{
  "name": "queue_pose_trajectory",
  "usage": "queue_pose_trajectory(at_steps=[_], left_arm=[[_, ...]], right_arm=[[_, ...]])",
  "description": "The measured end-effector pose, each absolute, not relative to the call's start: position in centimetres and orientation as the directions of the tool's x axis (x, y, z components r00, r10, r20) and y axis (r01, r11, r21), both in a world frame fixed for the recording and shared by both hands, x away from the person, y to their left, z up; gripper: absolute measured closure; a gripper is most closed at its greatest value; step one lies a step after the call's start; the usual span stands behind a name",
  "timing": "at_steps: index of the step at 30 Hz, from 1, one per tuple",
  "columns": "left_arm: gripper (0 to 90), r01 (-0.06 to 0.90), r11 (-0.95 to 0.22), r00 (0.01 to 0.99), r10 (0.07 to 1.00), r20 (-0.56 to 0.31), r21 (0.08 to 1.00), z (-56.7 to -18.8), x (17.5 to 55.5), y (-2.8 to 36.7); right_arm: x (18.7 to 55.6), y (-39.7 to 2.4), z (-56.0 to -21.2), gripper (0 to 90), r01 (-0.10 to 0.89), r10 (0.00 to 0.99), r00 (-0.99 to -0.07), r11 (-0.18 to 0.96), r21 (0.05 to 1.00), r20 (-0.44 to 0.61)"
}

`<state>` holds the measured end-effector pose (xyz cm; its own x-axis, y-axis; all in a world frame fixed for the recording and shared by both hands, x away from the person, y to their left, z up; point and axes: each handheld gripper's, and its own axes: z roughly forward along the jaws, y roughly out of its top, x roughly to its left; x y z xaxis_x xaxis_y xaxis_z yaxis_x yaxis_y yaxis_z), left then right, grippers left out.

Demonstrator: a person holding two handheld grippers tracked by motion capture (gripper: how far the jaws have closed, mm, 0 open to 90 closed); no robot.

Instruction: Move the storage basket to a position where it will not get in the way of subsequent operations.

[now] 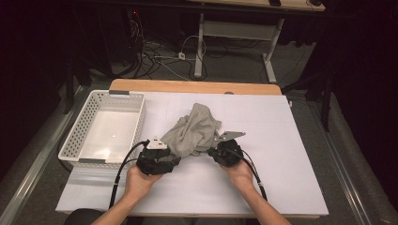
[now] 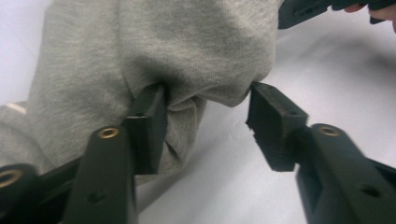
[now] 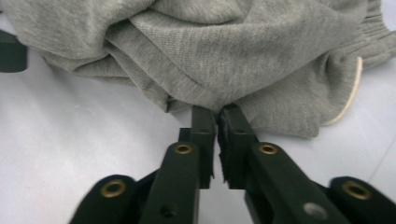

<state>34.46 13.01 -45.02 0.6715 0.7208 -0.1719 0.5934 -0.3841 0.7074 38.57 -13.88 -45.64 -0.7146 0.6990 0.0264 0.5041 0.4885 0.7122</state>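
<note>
Right hand-held gripper [image 3: 218, 122] pinching grey garment [image 3: 224, 51], left hand-held gripper [image 2: 205, 109] spread

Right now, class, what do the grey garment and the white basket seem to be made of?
The grey garment looks like soft knitted jersey, probably cotton: fine ribbed weave, matte, loose folds, a stitched hem. The white basket looks like moulded plastic: rigid walls with a regular grid of holes and a smooth, faintly glossy floor.
</note>
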Motion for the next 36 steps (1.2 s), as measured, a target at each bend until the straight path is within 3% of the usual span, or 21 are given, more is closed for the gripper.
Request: queue_pose_trajectory(at_steps=[7, 12, 22, 29, 36], left_arm=[[64.6, 0.618, -0.388, 0.672, 0.712, -0.203, 0.684, -45.2, 35.0, 12.8], [82.8, 0.606, -0.408, 0.693, 0.692, -0.203, 0.683, -44.8, 35.0, 12.4], [84.5, 0.538, -0.337, 0.728, 0.648, -0.224, 0.772, -41.7, 33.8, 13.7], [84.2, 0.573, -0.334, 0.704, 0.668, -0.241, 0.748, -42.8, 34.7, 14.0], [83.8, 0.581, -0.347, 0.7, 0.674, -0.236, 0.736, -43.6, 35.0, 13.7]], right_arm=[[38.2, -15.1, -44.6, 88.6, 0.498, 0.69, -0.723, 0.48, 0.722, 0.04], [37.6, -16.0, -43.7, 88.6, 0.48, 0.679, -0.733, 0.473, 0.738, 0.041], [36.9, -18.8, -41.5, 88.6, 0.463, 0.703, -0.711, 0.453, 0.762, 0.014], [37.8, -20.1, -42.5, 88.2, 0.515, 0.746, -0.665, 0.421, 0.747, 0.039], [37.1, -19.5, -44.0, 74.7, 0.54, 0.747, -0.664, 0.434, 0.721, 0.048]])
